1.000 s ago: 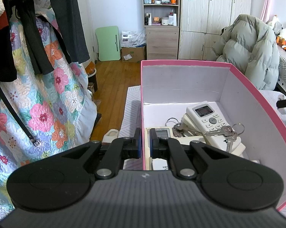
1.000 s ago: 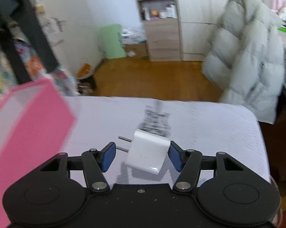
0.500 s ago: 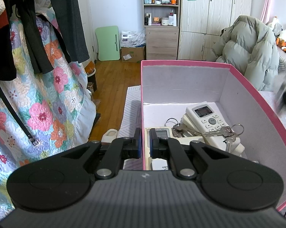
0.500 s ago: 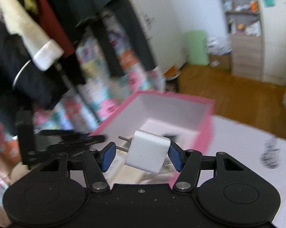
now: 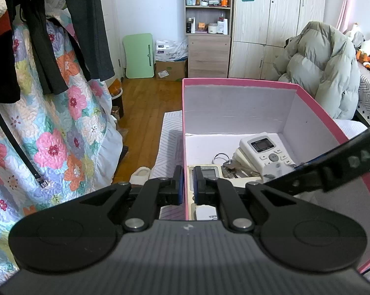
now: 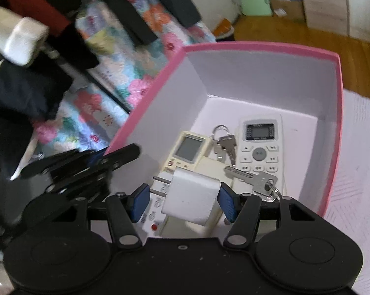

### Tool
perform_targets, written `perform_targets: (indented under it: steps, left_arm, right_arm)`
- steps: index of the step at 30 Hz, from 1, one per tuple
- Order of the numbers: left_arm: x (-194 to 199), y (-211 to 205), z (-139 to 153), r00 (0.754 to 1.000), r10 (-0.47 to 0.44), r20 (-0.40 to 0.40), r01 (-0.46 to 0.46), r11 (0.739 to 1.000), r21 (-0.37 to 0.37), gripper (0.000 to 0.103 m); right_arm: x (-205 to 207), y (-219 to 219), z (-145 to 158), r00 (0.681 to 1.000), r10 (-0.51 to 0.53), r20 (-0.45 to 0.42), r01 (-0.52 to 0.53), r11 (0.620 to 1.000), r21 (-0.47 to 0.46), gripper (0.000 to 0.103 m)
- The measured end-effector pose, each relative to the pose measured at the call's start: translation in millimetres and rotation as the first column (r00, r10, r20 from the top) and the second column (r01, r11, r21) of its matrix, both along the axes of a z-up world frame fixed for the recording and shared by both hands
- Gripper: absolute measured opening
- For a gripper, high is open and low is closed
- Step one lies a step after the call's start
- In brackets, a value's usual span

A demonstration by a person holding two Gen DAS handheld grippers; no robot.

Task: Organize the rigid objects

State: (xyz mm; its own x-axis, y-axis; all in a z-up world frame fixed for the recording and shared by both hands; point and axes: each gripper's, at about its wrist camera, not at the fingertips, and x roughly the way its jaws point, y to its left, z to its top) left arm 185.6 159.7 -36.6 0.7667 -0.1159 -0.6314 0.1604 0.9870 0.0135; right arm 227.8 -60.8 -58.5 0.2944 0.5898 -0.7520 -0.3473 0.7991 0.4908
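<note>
Right gripper (image 6: 183, 202) gripping white square plug adapter (image 6: 191, 200) above pink cardboard box (image 6: 258, 46).
Left gripper (image 5: 187, 182) pinching the box's near wall; remotes and keys lying just ahead.

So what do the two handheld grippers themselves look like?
Both grippers, left gripper and right gripper, are matte black plastic: two round discs at the base, angled linkage arms with silver pivot screws, and blue pads on the fingertips. White lettering marks the right one's side; no cables or sleeves show.
</note>
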Motion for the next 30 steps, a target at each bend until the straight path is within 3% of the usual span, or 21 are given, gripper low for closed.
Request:
perform_targets:
  steps: [4,11,17,26,30]
  left_arm:
    - [-0.7,-1.3,-0.3,1.0,0.001,0.005,-0.001,1.0,0.009,0.006]
    - [-1.5,-2.1,-0.9,1.0,-0.002,0.004,0.002,1.0,0.0,0.006]
    - [-1.7,-2.7,-0.5,1.0,-0.001,0.004,0.001,1.0,0.002,0.006]
    - [-1.5,-1.8,0.3,1.0,0.0,-0.003,0.0,1.0,0.0,0.006]
    - [1.7,4.1,0.6,1.0,0.0,-0.016,-0.001,1.0,-0.014,0.006]
  right_arm:
    - [0.1,-1.6,-3.3,1.0,-0.025,0.01,0.025,0.999,0.039,0.066]
    - [-16.9,-10.1,20.9,0.988,-0.013,0.155,0.008,0.999,0.032,0.066]
    - [-47.7,-40.5,40.5,0.954,-0.039,0.297,0.032,0.999,0.028,0.066]
    - [-83.5,-77.7,39.1,0.912,-0.138,0.386,0.137,0.99,0.031,0.066]
    - [-93.4,-82.7,41.1,0.896,-0.129,0.424,0.153,0.988,-0.023,0.066]
